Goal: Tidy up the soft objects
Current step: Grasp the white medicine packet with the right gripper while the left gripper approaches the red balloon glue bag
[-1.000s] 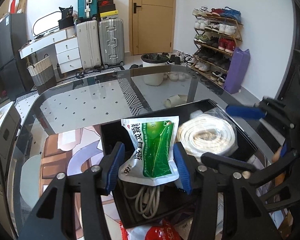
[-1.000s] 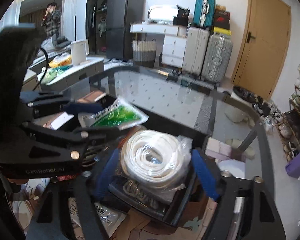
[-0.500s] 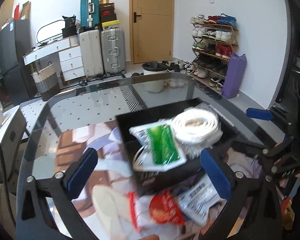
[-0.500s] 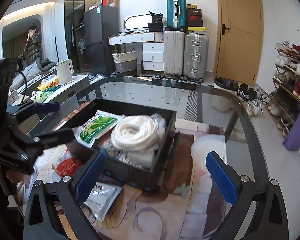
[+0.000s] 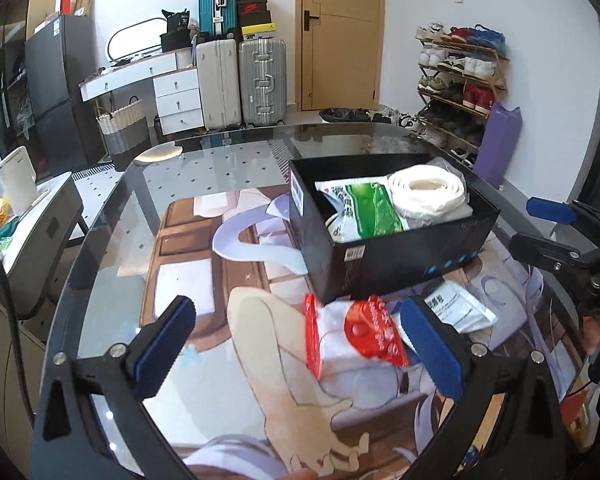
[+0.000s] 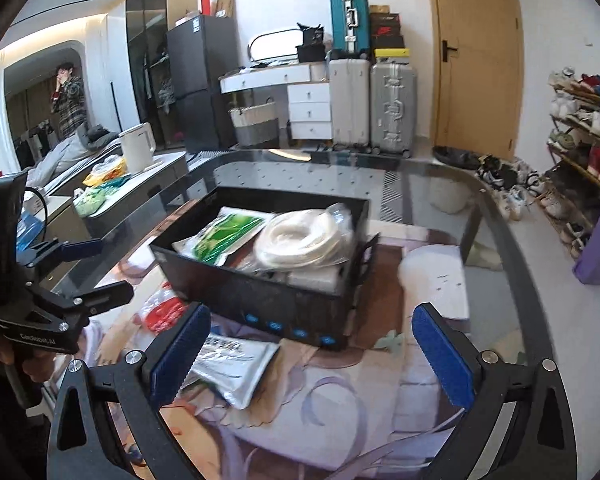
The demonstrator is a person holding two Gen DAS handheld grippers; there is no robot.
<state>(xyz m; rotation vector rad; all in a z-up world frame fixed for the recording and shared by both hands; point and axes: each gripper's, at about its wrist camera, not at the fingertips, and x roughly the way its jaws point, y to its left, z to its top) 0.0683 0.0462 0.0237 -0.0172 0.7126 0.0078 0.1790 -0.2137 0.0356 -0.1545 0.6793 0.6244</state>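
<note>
**Both grippers empty, 2 packets outside the box**

Left to right along the near edge of the tabletop (image 5: 112,240): left gripper (image 5: 296,344) with fingers (image 5: 164,346) spread wide after just opening, nothing between them, hovering over the printed mat. Just ahead, a red-and-white packet (image 5: 356,338) flat on the mat, touching the box's near wall. Beside it, further right, a white packet (image 6: 236,364) lying loose, partly under the right gripper's left finger in the right wrist view. Right gripper (image 6: 312,354) likewise released, fingers just opened, holding nothing.

Black box (image 5: 400,256) toward the middle of the tabletop, already carrying a green-and-white packet (image 5: 364,210) at its left and a bagged white coil (image 6: 300,238) at its right, both riding above the rim.

Risks from here:
- Thin, slippery packets sliding off instead of lifting, if pinched flat against the mat.
- Fingers catching the box wall, since the red packet sits tight against it.
- Overfilling: little free room inside, so an added packet could slip off the coil and out.
- Grippers clashing, both packets being close together.
</note>
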